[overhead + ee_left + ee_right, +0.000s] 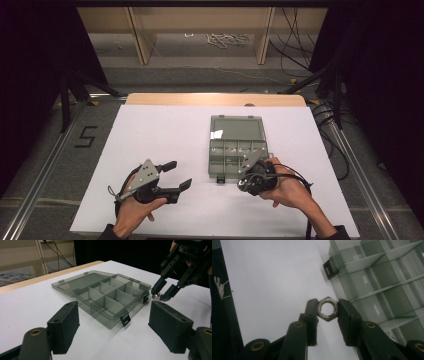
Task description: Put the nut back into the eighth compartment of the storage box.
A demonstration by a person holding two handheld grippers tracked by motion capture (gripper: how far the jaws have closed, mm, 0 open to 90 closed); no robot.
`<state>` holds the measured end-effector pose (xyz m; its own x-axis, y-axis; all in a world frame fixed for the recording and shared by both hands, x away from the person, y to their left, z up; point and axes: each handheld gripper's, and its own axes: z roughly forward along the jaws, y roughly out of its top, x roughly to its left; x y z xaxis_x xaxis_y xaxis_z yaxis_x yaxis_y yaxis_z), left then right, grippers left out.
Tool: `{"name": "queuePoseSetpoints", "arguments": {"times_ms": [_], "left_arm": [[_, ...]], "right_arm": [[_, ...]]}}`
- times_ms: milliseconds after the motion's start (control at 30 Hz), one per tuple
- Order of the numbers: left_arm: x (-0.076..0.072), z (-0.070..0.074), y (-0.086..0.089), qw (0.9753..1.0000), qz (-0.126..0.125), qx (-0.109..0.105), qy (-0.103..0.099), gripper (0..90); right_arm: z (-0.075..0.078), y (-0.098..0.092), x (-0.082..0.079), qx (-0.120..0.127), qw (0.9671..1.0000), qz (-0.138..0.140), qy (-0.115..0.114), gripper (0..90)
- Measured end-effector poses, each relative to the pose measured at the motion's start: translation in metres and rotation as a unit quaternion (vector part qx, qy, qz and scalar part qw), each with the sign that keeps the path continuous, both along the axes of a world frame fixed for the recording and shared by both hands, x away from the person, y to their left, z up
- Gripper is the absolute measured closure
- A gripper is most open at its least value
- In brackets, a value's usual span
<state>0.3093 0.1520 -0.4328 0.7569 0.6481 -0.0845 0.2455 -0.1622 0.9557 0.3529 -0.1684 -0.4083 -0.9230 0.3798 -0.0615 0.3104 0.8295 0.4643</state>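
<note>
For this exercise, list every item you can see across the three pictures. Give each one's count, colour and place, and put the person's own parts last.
Compartment box: one, clear grey, lid open flat, mid-table.
Latches: two, black, box's near edge.
Hex nut: one, silver, between right gripper's fingers.
Table cover: one, white, over wooden table.
Cables: several, black, floor behind.
Left gripper: one, black, open, left of box.
Right gripper: one, black, shut on nut, beside box's near right corner.
Hands: two, holding grippers.
</note>
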Motion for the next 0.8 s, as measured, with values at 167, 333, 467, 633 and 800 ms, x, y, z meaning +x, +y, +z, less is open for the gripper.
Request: {"name": "queuePoseSetpoints", "arguments": {"times_ms": [167, 333, 467, 633, 800], "left_arm": [[0.0, 0.0, 0.0, 1.0, 0.0, 0.0, 0.0, 23.5], [0.0, 0.0, 0.0, 1.0, 0.0, 0.0, 0.0, 23.5], [0.0, 0.0, 0.0, 1.0, 0.0, 0.001, 0.0, 23.5], [0.0, 0.0, 0.0, 1.0, -0.001, 0.001, 0.0, 23.5], [0.0, 0.0, 0.0, 1.0, 0.0, 0.002, 0.0, 23.5]], "right_arm": [[0.009, -0.01, 0.005, 0.009, 0.9998, -0.01, -0.013, 70.2], [0.014, -0.022, 0.011, 0.013, 0.9993, -0.03, -0.02, 70.2], [0.015, -0.032, 0.017, 0.011, 0.9985, -0.048, -0.025, 70.2], [0.013, -0.043, 0.024, 0.006, 0.9967, -0.076, -0.026, 70.2], [0.011, -0.05, 0.032, 0.001, 0.9952, -0.093, -0.03, 70.2]]}}
